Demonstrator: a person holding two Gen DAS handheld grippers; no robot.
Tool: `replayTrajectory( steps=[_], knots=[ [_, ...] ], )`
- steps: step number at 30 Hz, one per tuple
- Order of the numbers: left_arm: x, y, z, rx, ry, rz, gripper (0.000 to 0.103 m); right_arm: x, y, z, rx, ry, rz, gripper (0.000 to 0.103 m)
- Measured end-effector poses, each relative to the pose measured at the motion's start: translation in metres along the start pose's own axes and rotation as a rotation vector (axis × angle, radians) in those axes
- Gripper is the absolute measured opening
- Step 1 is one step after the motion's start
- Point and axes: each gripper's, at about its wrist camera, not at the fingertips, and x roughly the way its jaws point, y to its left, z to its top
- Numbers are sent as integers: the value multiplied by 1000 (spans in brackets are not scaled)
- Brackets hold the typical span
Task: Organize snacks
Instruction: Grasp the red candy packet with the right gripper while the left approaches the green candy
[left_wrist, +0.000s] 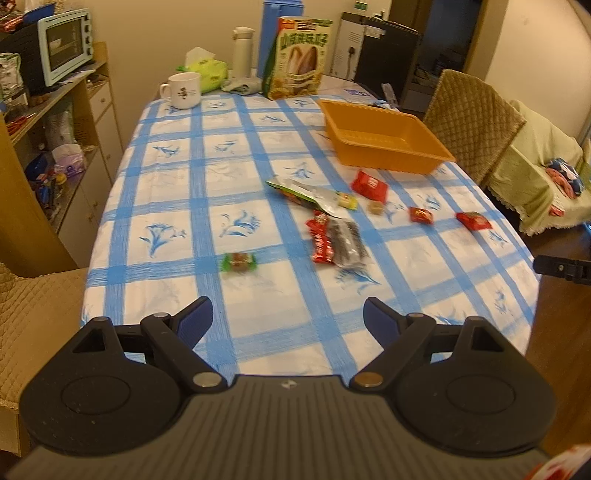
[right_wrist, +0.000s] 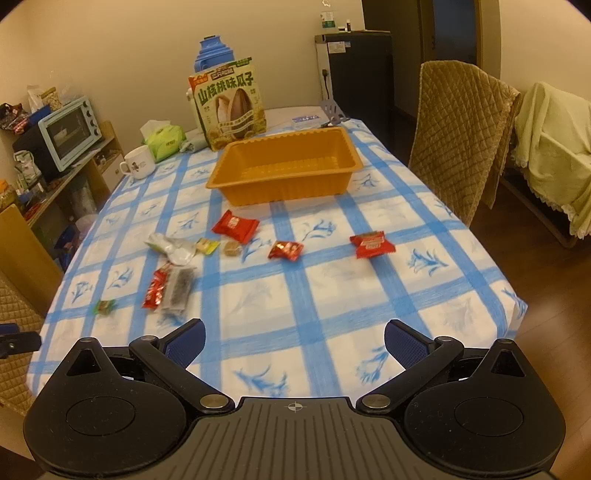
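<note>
The right tongs (right_wrist: 293, 341) hang spread wide over the near edge of the worktop (right_wrist: 332, 295), nothing between them; an empty orange tray (right_wrist: 284, 184) sits further back; red snack packets (right_wrist: 235, 226) and small sweets (right_wrist: 232, 249) lie scattered between tray and tongs.

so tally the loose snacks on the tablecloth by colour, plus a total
Red packets: 4
Green-ended candy: 1
Yellow candy: 1
Brown candy: 1
Silver-green pouch: 1
Clear packet, dark contents: 1
Total: 9
The orange tray is empty.
</note>
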Motion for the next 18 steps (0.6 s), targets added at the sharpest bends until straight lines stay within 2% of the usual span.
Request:
replayTrajectory(
  steps=[8,10,14,18],
  knots=[
    [26,26,10,-78,-27,112,87,60,-39,34,-56,-5,-34,103],
    [33,31,14,-104,-27,135,87,76,-47,44,-76,-2,-20,92],
    [46,32,21,-138,-22,173,87,109,-60,63,-103,17,-11,87],
    [59,30,28,-158,-7,199,87,143,-71,77,-121,54,2,75]
  ],
)
